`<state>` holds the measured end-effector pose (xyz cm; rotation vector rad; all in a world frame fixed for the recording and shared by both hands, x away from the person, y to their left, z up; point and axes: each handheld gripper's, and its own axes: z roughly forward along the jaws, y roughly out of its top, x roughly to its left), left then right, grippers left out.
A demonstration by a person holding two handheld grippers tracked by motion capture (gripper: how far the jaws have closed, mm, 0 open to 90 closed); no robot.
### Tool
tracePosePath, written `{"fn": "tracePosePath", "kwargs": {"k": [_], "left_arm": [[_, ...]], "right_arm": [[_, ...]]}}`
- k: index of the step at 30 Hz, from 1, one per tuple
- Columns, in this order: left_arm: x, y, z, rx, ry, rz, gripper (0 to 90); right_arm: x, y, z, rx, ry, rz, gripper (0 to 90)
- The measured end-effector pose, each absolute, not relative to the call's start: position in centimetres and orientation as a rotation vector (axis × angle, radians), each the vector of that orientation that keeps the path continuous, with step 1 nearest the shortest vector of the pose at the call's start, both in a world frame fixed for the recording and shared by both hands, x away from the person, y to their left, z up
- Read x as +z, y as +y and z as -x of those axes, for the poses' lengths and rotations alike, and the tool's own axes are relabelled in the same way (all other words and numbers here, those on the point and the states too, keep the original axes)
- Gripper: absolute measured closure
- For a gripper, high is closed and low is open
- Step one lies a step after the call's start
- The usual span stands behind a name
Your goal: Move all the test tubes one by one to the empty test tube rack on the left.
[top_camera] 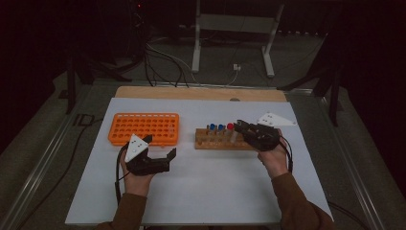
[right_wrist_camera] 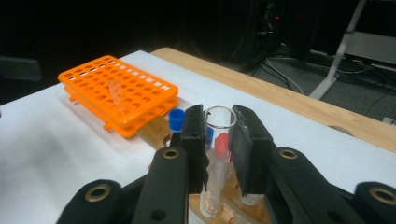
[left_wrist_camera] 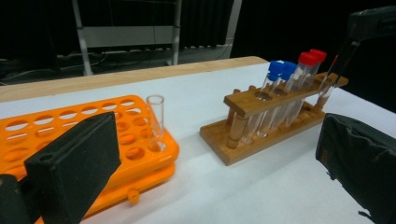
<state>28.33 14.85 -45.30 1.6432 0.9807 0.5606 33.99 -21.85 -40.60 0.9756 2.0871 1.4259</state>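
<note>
nearest thing on the white table sheet (top_camera: 206, 187) was the left gripper (top_camera: 160, 147), jaws spread wide with nothing between them, parked just in front of the flat orange plastic tube rack (top_camera: 143, 128). one clear uncapped glass tube (left_wrist_camera: 155, 122) stood upright in a hole on that rack's near edge. further right sat the wooden test tube stand (left_wrist_camera: 268, 109) with two blue-capped tubes (left_wrist_camera: 279, 70) and two red-capped tubes (left_wrist_camera: 312, 58). at its right end the right gripper (right_wrist_camera: 219, 133) was clamped on a clear open-topped test tube (right_wrist_camera: 215, 161), pads pressing both sides just under the rim, the tube upright with its bottom in the stand.
</note>
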Motion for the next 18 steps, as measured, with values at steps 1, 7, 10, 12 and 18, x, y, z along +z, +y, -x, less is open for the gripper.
{"fn": "tracePosePath", "kwargs": {"k": [1,7,10,12,18], "left_arm": [[-45.2,14.7,-28.4,0.553,0.979,-1.645,0.6],[-44.7,13.2,-28.7,0.538,0.936,-1.666,1.7],[-44.4,12.4,-28.9,0.531,0.916,-1.673,2.2],[-44.3,11.8,-29.1,0.526,0.896,-1.683,2.6],[-44.4,10.1,-29.6,0.489,0.849,-1.718,7.0]], "right_arm": [[-40.6,-21.7,-33.9,1.426,2.093,-0.969,76.1],[-40.7,-20.6,-33.7,1.437,2.121,-0.937,76.0],[-40.8,-19.8,-33.5,1.435,2.145,-0.916,76.0],[-40.9,-19.3,-33.4,1.436,2.159,-0.904,76.0],[-41.1,-17.8,-33.3,1.447,2.201,-0.875,76.0]]}}
